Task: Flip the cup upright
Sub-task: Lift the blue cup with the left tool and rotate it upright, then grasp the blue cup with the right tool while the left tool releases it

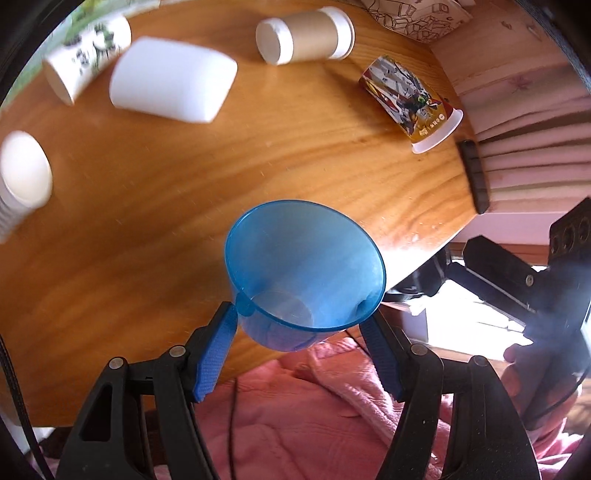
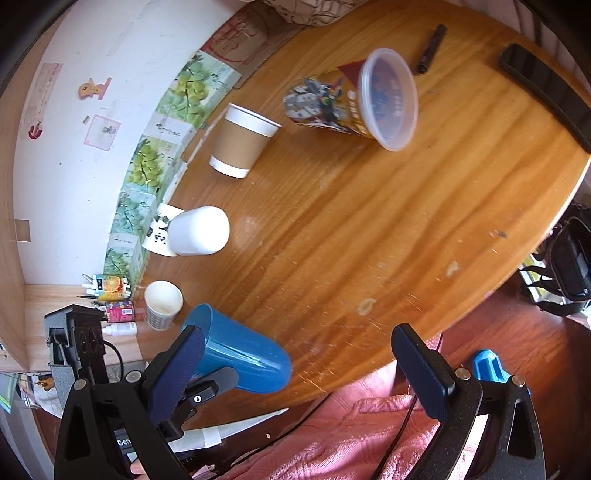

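Note:
My left gripper (image 1: 301, 319) is shut on a translucent blue plastic cup (image 1: 304, 273). Its blue pads pinch the cup's walls near the base, and the open mouth tilts up toward the camera, above the near edge of the round wooden table (image 1: 258, 155). In the right wrist view the same blue cup (image 2: 240, 356) lies tilted on its side over the table edge, with the left gripper's black finger under it. My right gripper (image 2: 306, 363) is open and empty, its pads wide apart above the near table edge (image 2: 369, 258).
Several other cups lie on their sides: a brown-sleeved paper cup (image 1: 306, 35), a printed clear cup (image 1: 412, 99), a white cup (image 1: 173, 79) and a panda-print cup (image 1: 86, 59). A small white cup (image 2: 162, 304) stands upright. A black pen (image 2: 430, 48) and pink cloth (image 1: 314, 413) are nearby.

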